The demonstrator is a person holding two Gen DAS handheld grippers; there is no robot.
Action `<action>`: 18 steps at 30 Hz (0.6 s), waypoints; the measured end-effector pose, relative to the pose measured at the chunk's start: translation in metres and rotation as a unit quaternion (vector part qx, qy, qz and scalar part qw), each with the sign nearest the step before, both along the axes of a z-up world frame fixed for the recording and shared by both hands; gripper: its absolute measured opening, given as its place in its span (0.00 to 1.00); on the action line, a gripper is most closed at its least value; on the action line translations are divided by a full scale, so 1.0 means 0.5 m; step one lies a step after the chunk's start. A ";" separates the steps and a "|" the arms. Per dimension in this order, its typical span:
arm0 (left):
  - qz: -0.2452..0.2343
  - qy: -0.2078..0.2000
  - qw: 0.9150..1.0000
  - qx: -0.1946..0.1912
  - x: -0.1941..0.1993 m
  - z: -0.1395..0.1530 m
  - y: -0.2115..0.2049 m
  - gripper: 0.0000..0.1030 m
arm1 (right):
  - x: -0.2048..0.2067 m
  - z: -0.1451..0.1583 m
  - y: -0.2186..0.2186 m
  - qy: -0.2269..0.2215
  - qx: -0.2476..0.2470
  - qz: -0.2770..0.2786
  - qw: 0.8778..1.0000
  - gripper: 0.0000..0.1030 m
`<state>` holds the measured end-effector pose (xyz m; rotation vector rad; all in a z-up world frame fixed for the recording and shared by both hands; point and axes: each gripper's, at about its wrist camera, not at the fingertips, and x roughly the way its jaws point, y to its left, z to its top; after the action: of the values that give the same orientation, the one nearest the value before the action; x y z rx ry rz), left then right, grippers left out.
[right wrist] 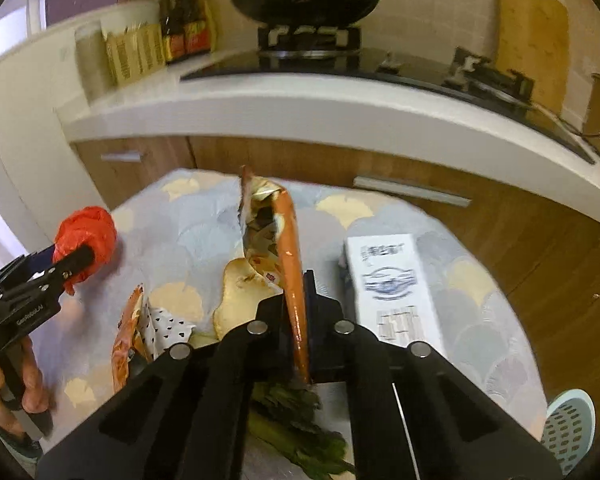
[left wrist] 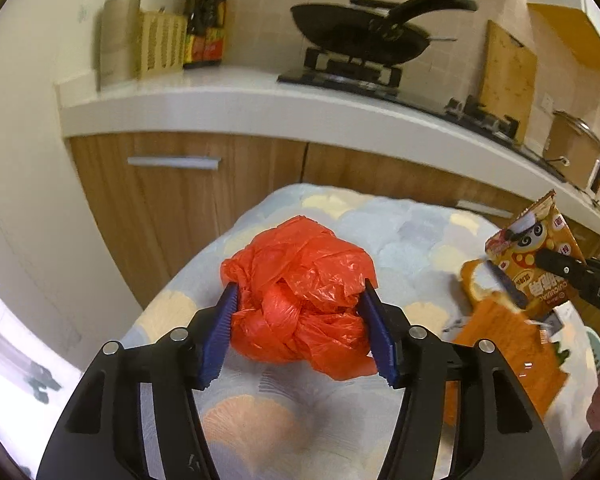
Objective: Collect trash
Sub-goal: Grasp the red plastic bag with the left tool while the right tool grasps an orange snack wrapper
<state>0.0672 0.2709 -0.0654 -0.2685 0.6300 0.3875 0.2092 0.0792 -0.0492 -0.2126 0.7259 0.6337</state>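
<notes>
Lettering on right gripper arm read "DAS", cut off; snack packet print partly legible, roughly "OUIOUIAO", beside a cartoon face. Left gripper arm marked "GenRobot.AI" in right wrist view. White carton label too blurred to read. Left blue pads pressed into crumpled red plastic bag, over patterned tablecloth. Right jaws clamped tight on snack packet, held edge-up. Nearby: second orange packet, leafy greens, pale peel-like scrap. Behind: wok on stove, bamboo cutting board, sauce bottles.
</notes>
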 end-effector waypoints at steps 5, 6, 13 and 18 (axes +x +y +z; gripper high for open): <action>-0.020 -0.027 0.999 0.011 -0.016 0.050 -0.049 0.55 | -0.022 0.033 -0.064 -0.011 0.032 -0.021 0.999 0.02; -0.026 -0.034 0.999 0.011 -0.019 0.061 -0.063 0.55 | -0.029 0.039 -0.078 -0.015 0.035 -0.025 0.999 0.02; -0.082 -0.064 0.994 0.018 -0.024 0.115 -0.193 0.55 | -0.086 0.077 -0.185 -0.040 0.051 -0.056 0.996 0.02; -0.126 -0.070 0.989 0.020 -0.017 0.127 -0.297 0.55 | -0.116 0.081 -0.270 -0.043 0.052 -0.080 0.995 0.02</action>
<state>0.0589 0.1223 -0.0020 -0.1734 0.5094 0.1356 0.1512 -0.0556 -0.0085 -0.0831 0.6190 0.5055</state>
